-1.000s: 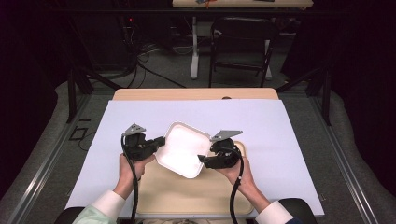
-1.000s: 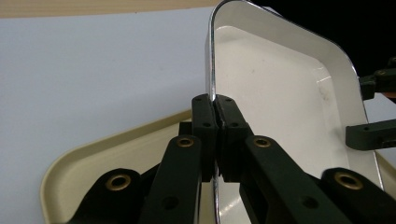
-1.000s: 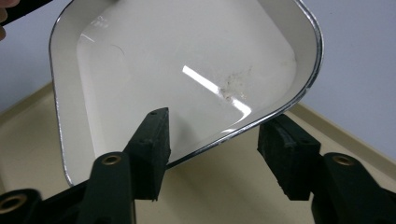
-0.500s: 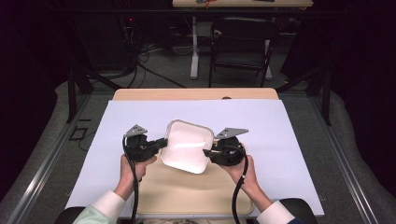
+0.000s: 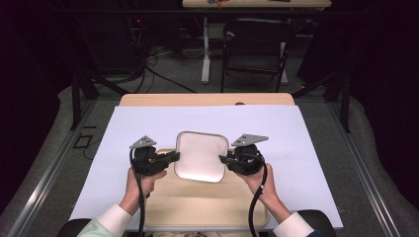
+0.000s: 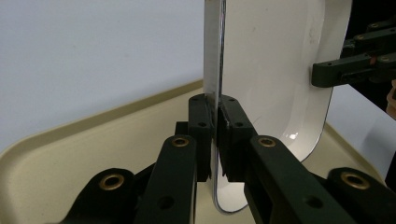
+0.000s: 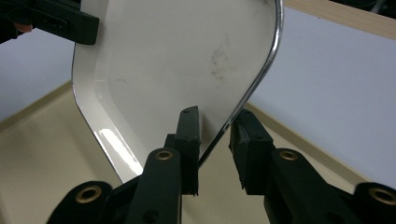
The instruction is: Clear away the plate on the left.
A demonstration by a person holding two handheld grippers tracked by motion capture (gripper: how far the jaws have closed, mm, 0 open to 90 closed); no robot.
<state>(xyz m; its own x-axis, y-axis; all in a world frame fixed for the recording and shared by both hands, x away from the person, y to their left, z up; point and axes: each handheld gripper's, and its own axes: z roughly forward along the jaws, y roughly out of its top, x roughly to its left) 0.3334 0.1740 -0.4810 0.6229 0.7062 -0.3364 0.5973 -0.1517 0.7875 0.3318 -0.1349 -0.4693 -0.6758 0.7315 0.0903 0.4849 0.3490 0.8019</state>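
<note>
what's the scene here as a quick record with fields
held item: white square plate, lifted and tilted
left gripper: shut on the plate's rim
right gripper: jaws either side of the opposite rim, a gap showing at one jaw
below: beige tray
surface: white sheet over a wooden table

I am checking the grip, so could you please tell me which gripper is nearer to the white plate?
Left. The left gripper is clamped on one rim of the plate; the right gripper straddles the opposite rim, one jaw visibly apart from it.
</note>
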